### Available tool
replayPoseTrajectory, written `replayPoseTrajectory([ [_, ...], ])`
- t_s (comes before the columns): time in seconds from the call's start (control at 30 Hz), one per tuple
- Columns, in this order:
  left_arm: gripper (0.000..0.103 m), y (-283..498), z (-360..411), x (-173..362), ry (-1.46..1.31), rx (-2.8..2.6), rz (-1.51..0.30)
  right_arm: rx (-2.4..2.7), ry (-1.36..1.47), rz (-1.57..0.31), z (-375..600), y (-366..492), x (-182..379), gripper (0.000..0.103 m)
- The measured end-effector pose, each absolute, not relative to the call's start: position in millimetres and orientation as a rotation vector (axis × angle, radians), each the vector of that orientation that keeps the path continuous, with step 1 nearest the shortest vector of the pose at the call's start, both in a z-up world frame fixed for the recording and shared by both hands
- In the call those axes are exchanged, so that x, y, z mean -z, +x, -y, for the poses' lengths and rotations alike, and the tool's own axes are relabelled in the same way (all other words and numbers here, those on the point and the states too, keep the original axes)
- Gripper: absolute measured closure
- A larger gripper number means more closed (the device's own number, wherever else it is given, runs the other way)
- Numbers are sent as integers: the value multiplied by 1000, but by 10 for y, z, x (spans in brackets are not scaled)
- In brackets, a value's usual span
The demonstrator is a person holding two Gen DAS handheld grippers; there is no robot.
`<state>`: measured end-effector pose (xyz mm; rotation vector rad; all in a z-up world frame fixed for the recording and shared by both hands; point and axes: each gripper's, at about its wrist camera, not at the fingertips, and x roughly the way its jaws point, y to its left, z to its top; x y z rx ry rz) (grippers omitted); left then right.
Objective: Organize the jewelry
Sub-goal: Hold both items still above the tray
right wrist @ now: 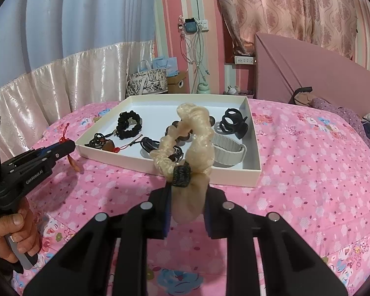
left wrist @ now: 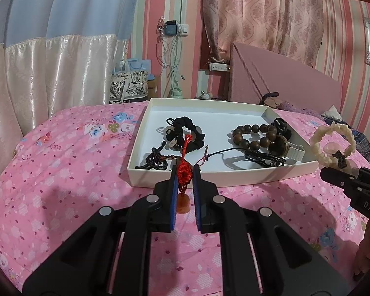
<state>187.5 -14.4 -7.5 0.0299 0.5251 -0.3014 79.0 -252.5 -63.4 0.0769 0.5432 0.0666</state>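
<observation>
left gripper (left wrist: 185,172) clamped on red knotted cord charm (left wrist: 185,170), jaws nearly closed w/ only the knot between blue pads; orange pendant (left wrist: 183,203) dangling below, red loop end poking up past the tips. held above pink floral bedspread (left wrist: 74,172), just short of near wall of white cardboard tray (left wrist: 145,120). charm's long axis roughly vertical, in line w/ the jaw gap.

right gripper (right wrist: 187,185) pinched on cream scrunchie (right wrist: 192,138) at the bit w/ black tag (right wrist: 181,176), jaws closed as far as the bunched fabric allows; ring of scrunchie standing up above the tips, tail hanging down between them. also short of tray's near wall (right wrist: 185,170), near its right half.

already in tray: black scrunchie (left wrist: 187,130), dark wooden bead bracelet (left wrist: 254,133), watch w/ white strap (left wrist: 283,148), black cords (left wrist: 153,162), black claw clip (right wrist: 234,123).

key relation: tray straight ahead of both jaws, slightly below. left nearer the tray's left front corner, w/ bare floor (left wrist: 209,116) beyond black scrunchie; right nearer the strap/clip side. prob next: forward over the wall, lower, release. risk: pendant or cord snagging on the wall if carried too low; scrunchie landing on the beads.
</observation>
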Motion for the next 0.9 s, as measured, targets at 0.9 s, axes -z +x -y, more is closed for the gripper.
replayPoseTrajectory([
  [0.9, 94, 1861, 156, 68, 31, 297, -522, -62, 80, -543, 2527, 790, 642, 81],
])
